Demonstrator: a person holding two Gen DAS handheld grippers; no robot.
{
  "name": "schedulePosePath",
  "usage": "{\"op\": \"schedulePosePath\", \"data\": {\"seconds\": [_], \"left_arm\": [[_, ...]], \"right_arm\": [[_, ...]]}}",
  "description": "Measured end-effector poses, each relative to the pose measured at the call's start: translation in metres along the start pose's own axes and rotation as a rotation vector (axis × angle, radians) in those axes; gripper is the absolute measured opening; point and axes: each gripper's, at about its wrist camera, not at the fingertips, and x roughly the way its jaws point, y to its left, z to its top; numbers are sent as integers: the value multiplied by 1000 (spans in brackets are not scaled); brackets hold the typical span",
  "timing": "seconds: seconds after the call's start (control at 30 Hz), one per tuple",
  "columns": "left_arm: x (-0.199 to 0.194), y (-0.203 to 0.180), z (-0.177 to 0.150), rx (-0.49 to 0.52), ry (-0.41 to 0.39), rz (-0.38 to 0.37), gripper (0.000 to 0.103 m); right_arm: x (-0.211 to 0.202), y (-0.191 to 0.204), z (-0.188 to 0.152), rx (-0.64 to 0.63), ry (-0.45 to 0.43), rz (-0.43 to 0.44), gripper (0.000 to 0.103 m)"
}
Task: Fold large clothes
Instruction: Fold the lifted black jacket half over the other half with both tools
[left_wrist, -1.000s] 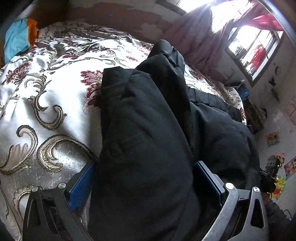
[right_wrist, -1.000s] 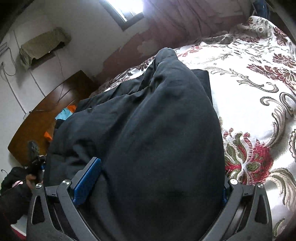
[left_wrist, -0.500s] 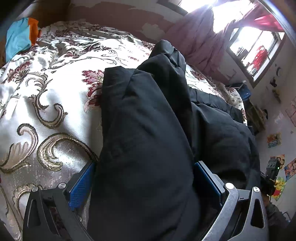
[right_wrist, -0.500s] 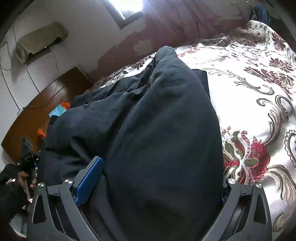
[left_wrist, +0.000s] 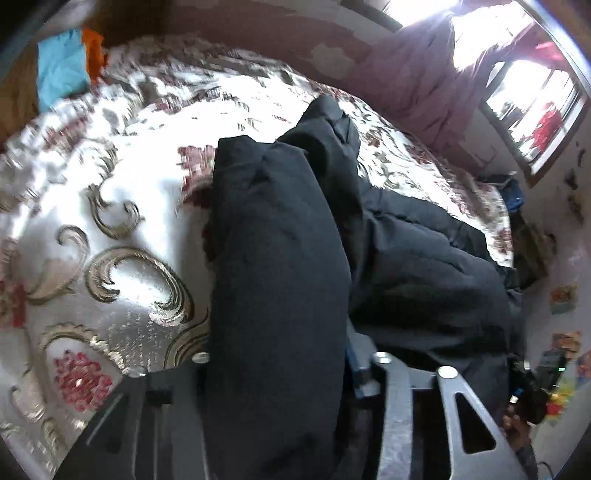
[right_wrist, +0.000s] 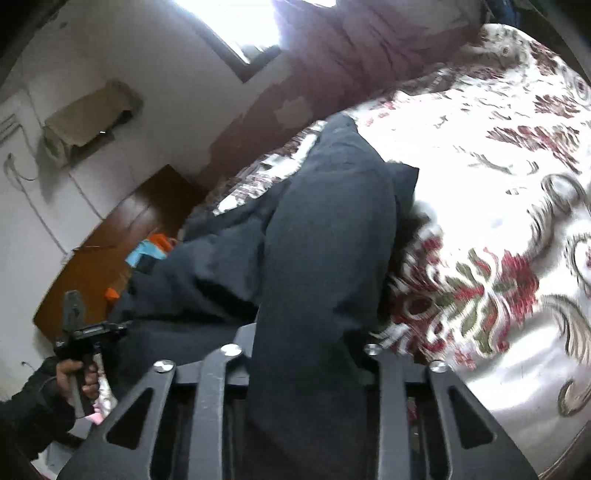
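A large dark navy padded garment (left_wrist: 280, 258) lies on a bed with a white, gold and red floral cover (left_wrist: 122, 206). My left gripper (left_wrist: 277, 362) is shut on a thick fold of the garment at its near edge; the fabric hides the fingertips. In the right wrist view the same garment (right_wrist: 325, 240) runs away across the bed cover (right_wrist: 498, 206), and my right gripper (right_wrist: 310, 347) is shut on another fold of it. The rest of the garment lies bunched between the two grippers.
Blue and orange cloth (left_wrist: 62, 70) lies at the bed's far corner by a wooden headboard (right_wrist: 110, 251). A pink curtain (left_wrist: 417, 85) hangs by a bright window. The other gripper and hand show at the edge of each view (right_wrist: 77, 339). Floor with scattered items (left_wrist: 561, 295) lies beyond the bed.
Both grippers have closed from wide open onto folds of the garment. Both views have shifted and blurred, and the fabric looks drawn up into narrower ridges.
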Motion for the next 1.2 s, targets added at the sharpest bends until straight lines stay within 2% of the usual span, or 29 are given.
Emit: {"op": "schedulePosePath", "data": {"seconds": [0.1,0.2,0.33,0.43,0.6,0.77,0.87,1.07,1.13,1.17,1.2], "left_arm": [[-12,-20,3,-2,-15,43,24],[-24,-42,6,18,-34,50,21],[-43,-87,8,59,-62,31,20],[-50,-124,7,115,-84,14,20],[-43,-179,6,156,-101,-62,20],[-10,-227,-9,192,-64,-92,20],[8,-234,-10,181,-60,-77,20],[24,-205,-9,118,-30,-37,25],[27,-201,-8,102,-12,-19,33],[30,-198,-8,84,-1,0,36],[33,-194,-9,64,12,10,45]], "right_arm": [[-19,12,9,-26,-48,68,17],[-38,29,17,-95,-80,69,16],[-79,35,31,-156,-167,34,16],[-116,20,44,-154,-248,-18,16],[-153,-16,65,-91,-326,-103,16],[-159,-45,69,-25,-329,-152,16],[-148,-61,67,21,-300,-205,19],[-133,-93,61,186,-251,-294,39],[-131,-102,59,247,-245,-326,64],[-129,-105,56,264,-251,-325,69],[-129,-107,54,285,-252,-323,75]]}}
